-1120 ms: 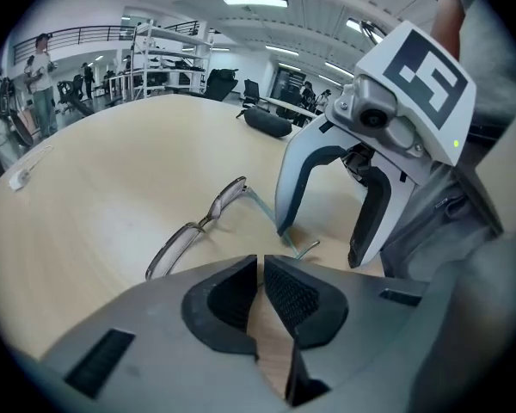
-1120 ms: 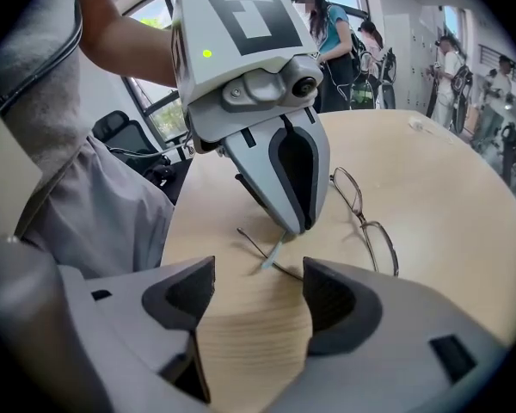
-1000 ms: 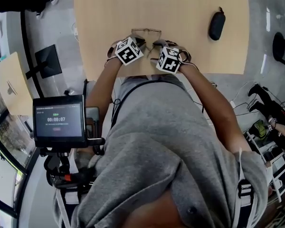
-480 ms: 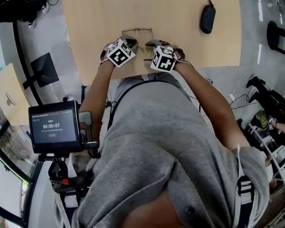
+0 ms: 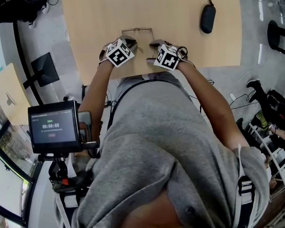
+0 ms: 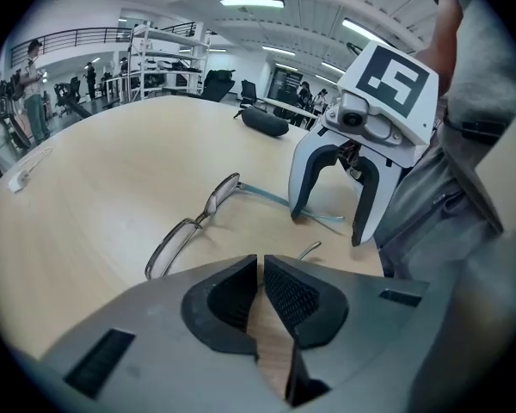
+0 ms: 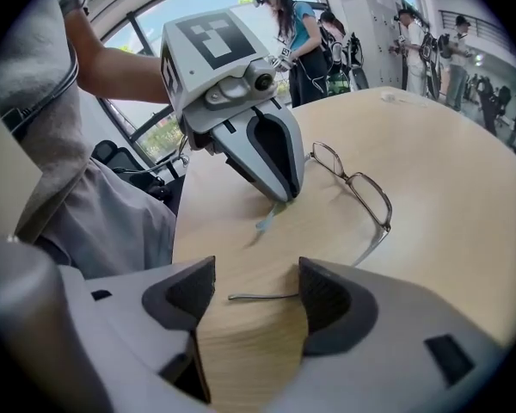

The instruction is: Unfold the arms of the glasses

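Note:
Thin-rimmed glasses [image 5: 137, 31] lie on the wooden table [image 5: 180, 8] with both arms swung out toward me. In the left gripper view the glasses [image 6: 193, 222] sit just past my left gripper [image 6: 261, 265], whose jaws are closed to a hairline gap showing only table. One arm tip [image 6: 310, 249] peeks out beside them. In the right gripper view the left gripper [image 7: 284, 192] stands on a teal arm tip [image 7: 268, 215]. My right gripper [image 7: 254, 291] is open, with the other arm's tip [image 7: 260, 297] lying between its jaws.
A black glasses case [image 5: 207, 18] lies at the table's far right, well away from both grippers. The table's near edge runs just behind the grippers, against my grey shirt [image 5: 171, 141]. A timer screen [image 5: 52, 126] stands off the table at the left.
The right gripper has shifted slightly to the right and turned a little. The left gripper and the glasses have stayed in place.

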The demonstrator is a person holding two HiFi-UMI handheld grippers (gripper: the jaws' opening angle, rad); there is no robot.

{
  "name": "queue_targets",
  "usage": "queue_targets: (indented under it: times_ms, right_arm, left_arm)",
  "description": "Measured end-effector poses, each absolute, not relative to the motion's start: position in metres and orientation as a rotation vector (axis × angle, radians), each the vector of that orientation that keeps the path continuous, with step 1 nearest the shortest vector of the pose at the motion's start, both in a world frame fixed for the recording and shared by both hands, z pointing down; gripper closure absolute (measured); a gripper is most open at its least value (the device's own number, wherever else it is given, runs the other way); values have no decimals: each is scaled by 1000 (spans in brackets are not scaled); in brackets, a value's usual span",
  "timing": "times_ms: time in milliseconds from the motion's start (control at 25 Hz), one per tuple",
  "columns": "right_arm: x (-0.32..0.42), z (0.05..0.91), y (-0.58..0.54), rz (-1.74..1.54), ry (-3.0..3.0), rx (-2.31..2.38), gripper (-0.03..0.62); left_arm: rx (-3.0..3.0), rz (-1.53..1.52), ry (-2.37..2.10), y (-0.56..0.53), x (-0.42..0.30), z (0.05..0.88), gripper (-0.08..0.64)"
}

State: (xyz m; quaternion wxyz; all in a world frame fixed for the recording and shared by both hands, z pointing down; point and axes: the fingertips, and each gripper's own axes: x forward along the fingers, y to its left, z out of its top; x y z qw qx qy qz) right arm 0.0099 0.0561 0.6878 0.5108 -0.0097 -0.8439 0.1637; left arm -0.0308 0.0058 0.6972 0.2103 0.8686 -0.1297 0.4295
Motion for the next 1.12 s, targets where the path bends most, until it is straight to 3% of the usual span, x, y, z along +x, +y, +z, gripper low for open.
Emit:
queue_targets:
  times_ms: [600, 1120]
  right_arm:
    - [4, 683, 61, 406, -2063, -48, 288]
    - [1, 689, 59, 386, -2055, -68, 288]
  left_arm:
    - [2485, 1370, -103, 19, 6, 688, 552]
    - [2385, 1367, -79, 46, -19, 704, 552]
